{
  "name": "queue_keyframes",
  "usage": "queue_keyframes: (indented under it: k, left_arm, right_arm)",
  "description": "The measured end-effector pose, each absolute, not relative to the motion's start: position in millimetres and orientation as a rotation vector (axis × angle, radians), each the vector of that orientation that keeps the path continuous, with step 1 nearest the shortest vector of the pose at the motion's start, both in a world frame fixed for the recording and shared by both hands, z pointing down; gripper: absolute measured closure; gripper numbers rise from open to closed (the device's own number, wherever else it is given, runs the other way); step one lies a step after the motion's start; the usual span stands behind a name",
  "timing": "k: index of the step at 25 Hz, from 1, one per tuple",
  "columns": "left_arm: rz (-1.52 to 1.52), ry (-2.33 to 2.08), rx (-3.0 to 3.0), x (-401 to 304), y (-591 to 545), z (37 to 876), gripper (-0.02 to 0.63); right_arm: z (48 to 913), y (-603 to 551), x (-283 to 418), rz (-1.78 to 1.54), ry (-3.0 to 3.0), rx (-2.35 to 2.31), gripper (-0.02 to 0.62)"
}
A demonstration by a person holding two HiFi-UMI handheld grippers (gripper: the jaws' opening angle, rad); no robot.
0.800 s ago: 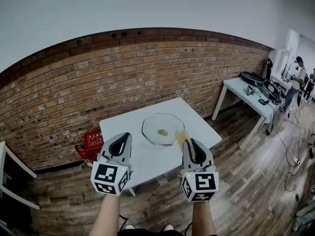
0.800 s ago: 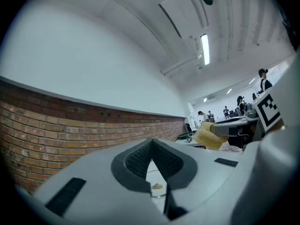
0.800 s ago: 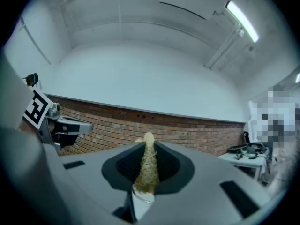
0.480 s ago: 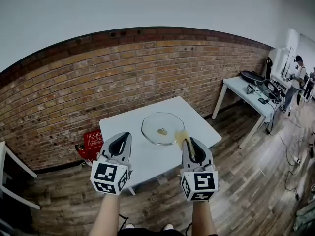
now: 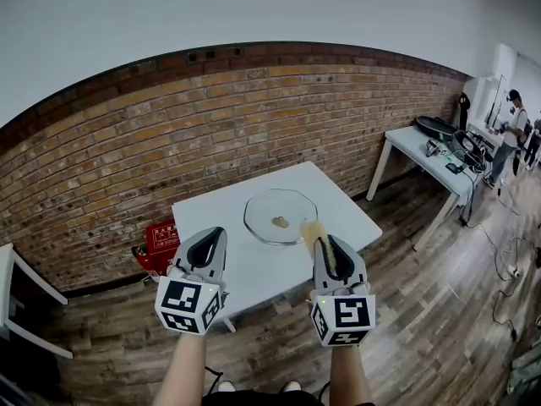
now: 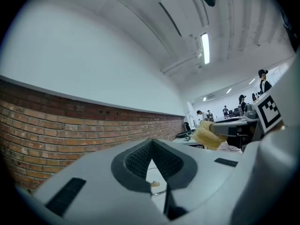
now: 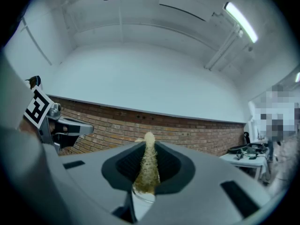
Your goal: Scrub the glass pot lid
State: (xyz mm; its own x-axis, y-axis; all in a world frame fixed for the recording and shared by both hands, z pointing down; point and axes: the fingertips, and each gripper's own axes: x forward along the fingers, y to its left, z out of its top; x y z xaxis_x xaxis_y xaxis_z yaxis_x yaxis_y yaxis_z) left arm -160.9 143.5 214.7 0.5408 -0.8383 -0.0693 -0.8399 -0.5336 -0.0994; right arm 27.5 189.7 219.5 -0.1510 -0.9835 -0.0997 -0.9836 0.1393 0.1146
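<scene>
A round glass pot lid (image 5: 280, 217) with a small knob (image 5: 280, 222) lies flat on the white table (image 5: 220, 218). My right gripper (image 5: 325, 245) is shut on a yellow scrub sponge (image 5: 313, 231), held just above the lid's near right rim. In the right gripper view the sponge (image 7: 147, 168) stands pinched between the two black pads. My left gripper (image 5: 209, 238) hovers over the table's near left part, shut, with nothing in it. Through the slit of its jaws in the left gripper view, the lid's knob (image 6: 155, 184) shows, and the sponge (image 6: 205, 135) appears at the right.
A brick wall (image 5: 127, 150) runs behind the table. A red box (image 5: 161, 244) sits on the wooden floor at the table's left. Another white table (image 5: 431, 163) with gear stands at the right, with people (image 5: 514, 125) beyond it. A white frame (image 5: 21, 303) stands at far left.
</scene>
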Motion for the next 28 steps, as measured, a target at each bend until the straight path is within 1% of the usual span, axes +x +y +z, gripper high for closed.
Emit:
queue_keyframes:
  k: [10,17,28]
  left_arm:
    - [-0.012,1.444,-2.655,-129.1,143.3,217.4,0.595]
    - [-0.045,1.459,-2.649,-90.6,143.3,227.5,0.595]
    - [-0.074,1.515,-2.613,-82.0,130.8,232.4,0.595]
  right_arm:
    - [225.3,185.7,53.8,0.215,2.389,-2.039,0.537]
    - [233.2,177.0,84.5,0.198,2.419,-1.981,0.537]
    - [243.1,155.8,101.5,0.16,2.444,-1.929,0.537]
